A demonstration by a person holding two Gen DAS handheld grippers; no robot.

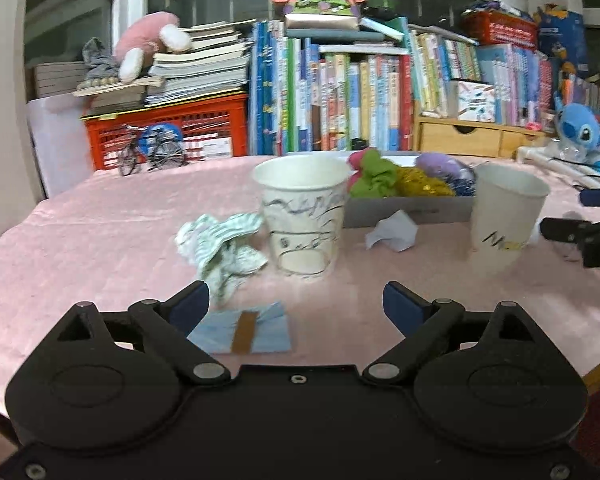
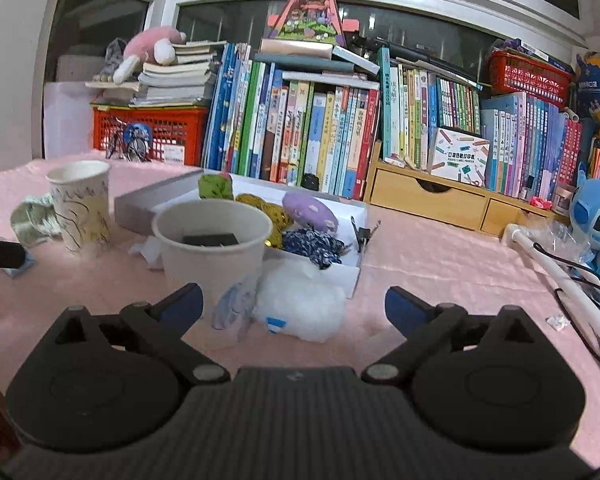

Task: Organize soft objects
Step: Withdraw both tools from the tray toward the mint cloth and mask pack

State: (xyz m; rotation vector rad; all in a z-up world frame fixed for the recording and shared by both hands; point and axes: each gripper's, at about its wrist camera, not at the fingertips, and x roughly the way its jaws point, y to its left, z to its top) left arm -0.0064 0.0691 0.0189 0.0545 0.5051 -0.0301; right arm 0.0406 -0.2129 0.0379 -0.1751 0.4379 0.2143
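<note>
While both tongs hang low over the pink tablecloth (image 1: 80, 240), nothing is held yet.

Striped cloth (image 1: 224, 248): crumpled on the table, just left of the patterned cup (image 1: 302, 220), near the left tongs' left finger.
White fluff (image 2: 300, 308): a soft ball on the table, touching the plain cup (image 2: 214, 248) and the box's front wall.
Left tongs (image 1: 296, 304): wide apart, nothing between them, tipped down toward the patterned cup.
Right tongs (image 2: 294, 306): wide apart, tipped down, with the white fluff and the plain cup's foot in the gap ahead, not pinched.
In the way: a blue paper square (image 1: 242, 332) lies flat under the left tongs; a crumpled white paper (image 1: 392, 232) sits between the two cups.
Box (image 2: 156, 204): flat and grey-white, behind the cups, holding green, gold, purple and blue soft bits.
Plain cup: upright, with a dark flat thing inside.
Patterned cup: upright; I cannot tell what is inside.
</note>
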